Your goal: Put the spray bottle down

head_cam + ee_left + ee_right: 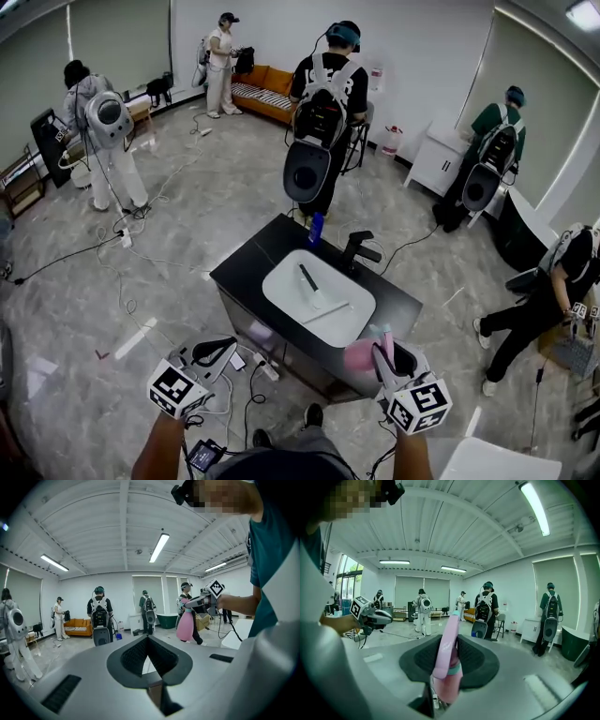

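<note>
The pink spray bottle (446,667) is pinched between the jaws of the right gripper (450,644). Its lower end is lost behind the gripper body, so the gripped part cannot be made out. In the head view it is held over the near right corner of the dark worktop (246,272), half covered by the gripper. Contact with the worktop cannot be judged there. The jaws of the left gripper (148,639) are pressed together at their tips, with nothing between them.
</note>
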Demonstrator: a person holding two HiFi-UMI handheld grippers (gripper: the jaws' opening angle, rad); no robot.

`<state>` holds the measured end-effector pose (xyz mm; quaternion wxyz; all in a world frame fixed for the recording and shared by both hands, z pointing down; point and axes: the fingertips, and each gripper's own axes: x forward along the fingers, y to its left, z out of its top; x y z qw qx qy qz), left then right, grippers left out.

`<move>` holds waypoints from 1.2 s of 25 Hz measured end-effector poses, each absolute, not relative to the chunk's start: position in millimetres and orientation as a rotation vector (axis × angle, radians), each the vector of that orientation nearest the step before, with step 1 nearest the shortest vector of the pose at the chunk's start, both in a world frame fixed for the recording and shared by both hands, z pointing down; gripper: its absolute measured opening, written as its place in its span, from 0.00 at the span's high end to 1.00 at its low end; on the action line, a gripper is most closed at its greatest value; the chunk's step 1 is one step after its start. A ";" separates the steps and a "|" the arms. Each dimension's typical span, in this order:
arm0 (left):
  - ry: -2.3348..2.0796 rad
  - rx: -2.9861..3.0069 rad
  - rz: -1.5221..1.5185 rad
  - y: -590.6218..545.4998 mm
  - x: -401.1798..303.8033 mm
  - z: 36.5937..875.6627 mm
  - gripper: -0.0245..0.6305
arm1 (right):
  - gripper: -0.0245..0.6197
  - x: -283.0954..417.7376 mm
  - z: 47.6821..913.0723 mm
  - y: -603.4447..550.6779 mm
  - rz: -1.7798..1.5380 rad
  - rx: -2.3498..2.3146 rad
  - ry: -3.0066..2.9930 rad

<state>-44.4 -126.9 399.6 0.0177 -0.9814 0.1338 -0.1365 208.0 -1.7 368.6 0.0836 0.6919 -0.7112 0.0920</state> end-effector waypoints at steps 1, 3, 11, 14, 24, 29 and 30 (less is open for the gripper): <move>0.432 -3.051 -0.426 -129.5 -44.8 399.5 0.96 | 0.80 210.0 369.3 -6.7 0.275 2.054 -2.132; 0.466 -3.048 -0.431 -134.7 -44.1 400.4 0.96 | 0.80 214.9 369.6 -18.6 0.265 2.024 -2.156; 0.583 -3.052 -0.438 -155.0 -41.7 403.0 0.96 | 0.80 222.9 370.0 -64.5 0.266 1.920 -2.224; 0.631 -3.058 -0.458 -161.4 -43.6 414.0 0.96 | 0.80 223.0 377.8 -83.7 0.277 1.870 -2.252; 0.792 -3.082 -0.524 -180.0 -58.6 440.6 0.96 | 0.80 215.1 406.7 -138.2 0.333 1.730 -2.319; 0.842 -3.092 -0.552 -191.2 -65.3 455.6 0.96 | 0.80 209.2 421.4 -164.3 0.346 1.681 -2.336; 0.851 -3.094 -0.556 -193.2 -66.0 457.8 0.96 | 0.80 208.2 424.2 -168.9 0.350 1.672 -2.339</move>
